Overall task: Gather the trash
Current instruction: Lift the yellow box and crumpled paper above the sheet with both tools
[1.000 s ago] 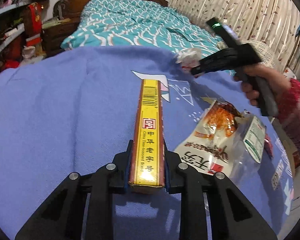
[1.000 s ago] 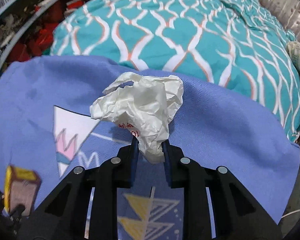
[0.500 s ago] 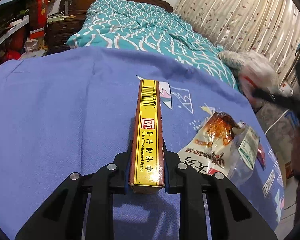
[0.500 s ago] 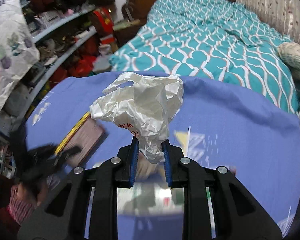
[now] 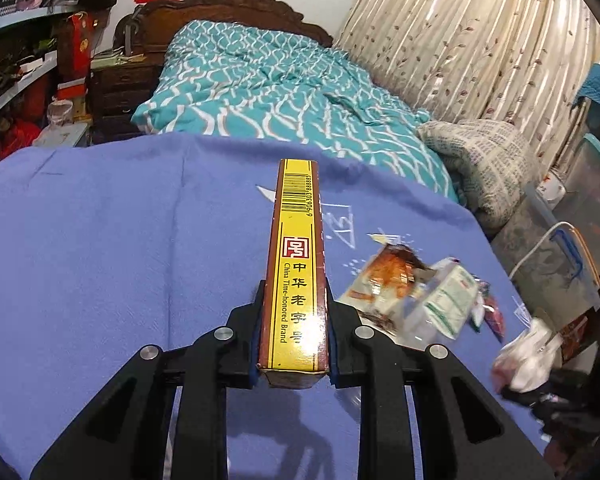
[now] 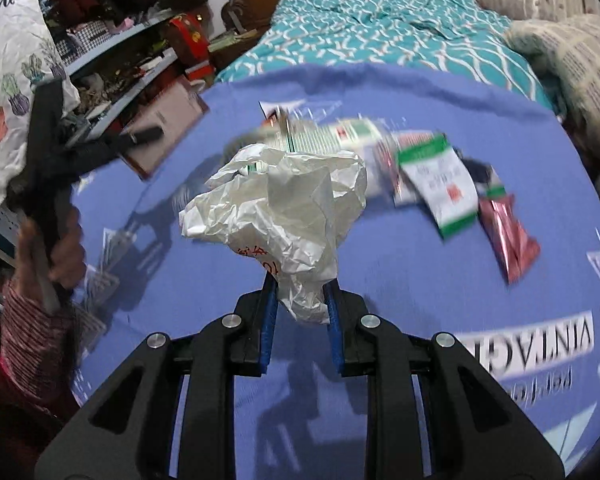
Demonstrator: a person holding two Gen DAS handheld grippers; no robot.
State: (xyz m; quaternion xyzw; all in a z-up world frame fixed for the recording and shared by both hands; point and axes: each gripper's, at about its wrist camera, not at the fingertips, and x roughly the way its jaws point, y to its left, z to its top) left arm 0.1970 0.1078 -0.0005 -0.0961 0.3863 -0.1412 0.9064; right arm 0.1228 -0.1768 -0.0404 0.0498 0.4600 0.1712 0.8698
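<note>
1. Blue cloth is covering the worktop, with a teal-quilted bed behind it and a patterned curtain to the right in the left wrist view.
2. Left gripper is pinching a long yellow-and-brown box between its fingers, nearly closed on the narrow sides; the box is pointing away toward the bed, just as it was a second ago, though the view is now sitting slightly higher above the cloth.
3. Right gripper is clamping a crumpled white paper wad, the fingers squeezed against its lower tail, the same hold as before.
4. Since the earlier frame that gripper is showing up somewhere quite different: then it was over the far edge near the bed, now it is blurred at the near right corner of the worktop in the left wrist view.
5. Snack wrappers are lying loose on the cloth, to the right of the box.
6. A hand in a striped sleeve is gripping the left handle.
</note>
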